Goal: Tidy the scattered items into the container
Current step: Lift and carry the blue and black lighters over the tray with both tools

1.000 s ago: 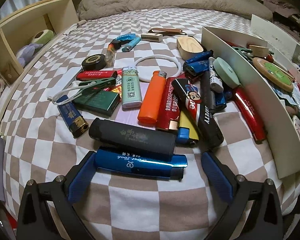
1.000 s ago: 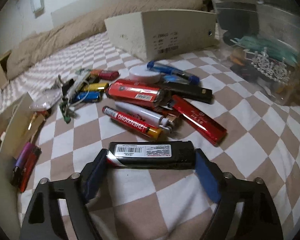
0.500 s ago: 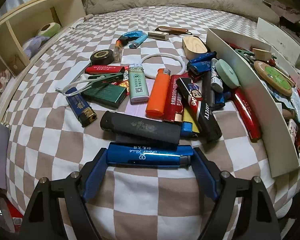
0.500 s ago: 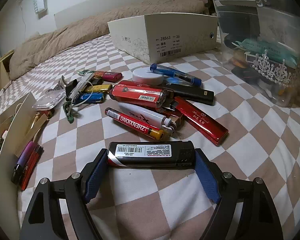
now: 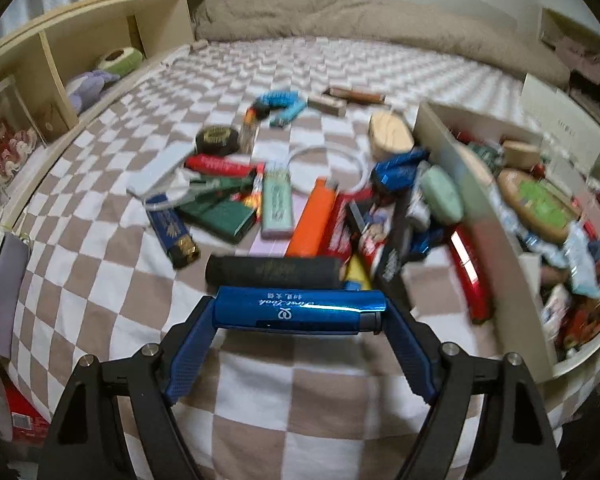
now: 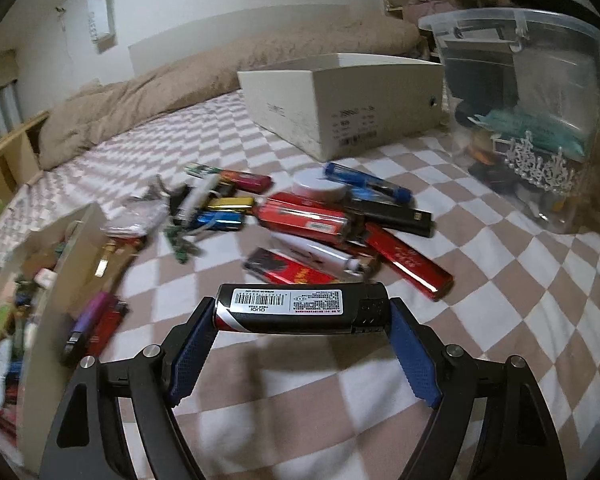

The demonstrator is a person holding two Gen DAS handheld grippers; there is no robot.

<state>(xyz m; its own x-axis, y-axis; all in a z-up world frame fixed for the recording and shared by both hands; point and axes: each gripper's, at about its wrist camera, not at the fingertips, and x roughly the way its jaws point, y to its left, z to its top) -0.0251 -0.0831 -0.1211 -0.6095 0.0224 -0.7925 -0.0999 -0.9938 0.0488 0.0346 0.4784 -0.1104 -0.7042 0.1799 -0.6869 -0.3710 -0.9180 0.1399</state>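
Between the blue pads of the left gripper (image 5: 300,320) a blue lighter (image 5: 298,309) was clamped lengthwise, end to end, so the jaws stood wide with each pad pressed on one end. It was carried crosswise, clear of the checked bedspread (image 5: 100,264), with the gripper pitched steeply down toward the bed. Just beyond it a black tube (image 5: 274,270) lay on the spread, and farther off a loose heap was seen: an orange lighter (image 5: 312,220), a pale green one (image 5: 277,205), a dark green box (image 5: 220,216) and a round black tin (image 5: 217,140). To the right, the open white box (image 5: 488,240) was already crowded with small items; a red lighter (image 5: 469,276) lay against its near wall.

By the right gripper (image 6: 302,322) a black lighter (image 6: 300,309) with a barcode label was held the same way, gripped by its ends between widely set pads and raised off the spread, the tool tilted down less steeply. Beyond it lay a pile of red, blue and black lighters (image 6: 300,220). At far left the white box's wall (image 6: 52,280) was visible, with a purple lighter (image 6: 92,316) beside it. A shoebox (image 6: 340,104) and a clear tub (image 6: 528,112) stood at the far right. Both views were blurred with motion.
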